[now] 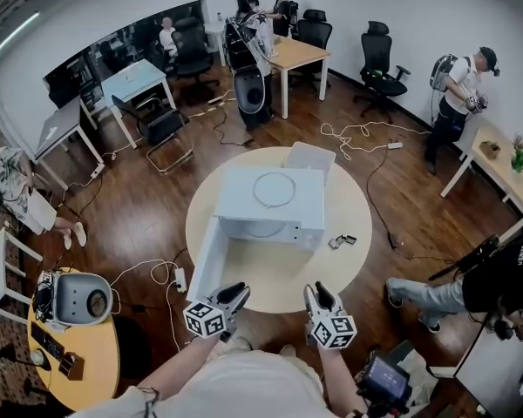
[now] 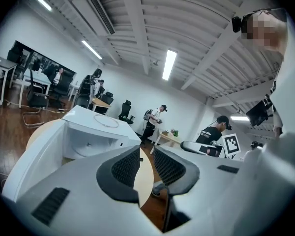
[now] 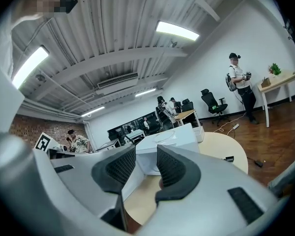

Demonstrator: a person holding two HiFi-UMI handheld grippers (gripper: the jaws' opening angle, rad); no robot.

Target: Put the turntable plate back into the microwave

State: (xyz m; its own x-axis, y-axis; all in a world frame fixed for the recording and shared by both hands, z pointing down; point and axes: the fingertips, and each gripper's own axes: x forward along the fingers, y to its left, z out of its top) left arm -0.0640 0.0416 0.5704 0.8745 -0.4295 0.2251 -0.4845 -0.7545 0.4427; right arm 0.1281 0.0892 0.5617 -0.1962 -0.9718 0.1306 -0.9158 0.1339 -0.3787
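A white microwave (image 1: pixel 270 203) stands in the middle of a round cream table (image 1: pixel 349 194), its door (image 1: pixel 207 259) swung open toward the front left. On its top lies a clear round piece that shows as a thin ring (image 1: pixel 275 190), also in the left gripper view (image 2: pixel 107 122). A pale round disc (image 2: pixel 88 149) lies on the floor of the cavity. My left gripper (image 1: pixel 235 296) (image 2: pixel 146 156) and right gripper (image 1: pixel 318 296) (image 3: pixel 146 159) hover side by side at the table's near edge. They point at the microwave, a little short of it. Both are open and empty.
A white box (image 1: pixel 309 158) sits behind the microwave and small black parts (image 1: pixel 343 241) lie on the table to its right. A power strip with cables (image 1: pixel 179 279) lies on the floor at left. A wooden side table (image 1: pixel 87 347) carries a white appliance. Several people, desks and chairs stand around.
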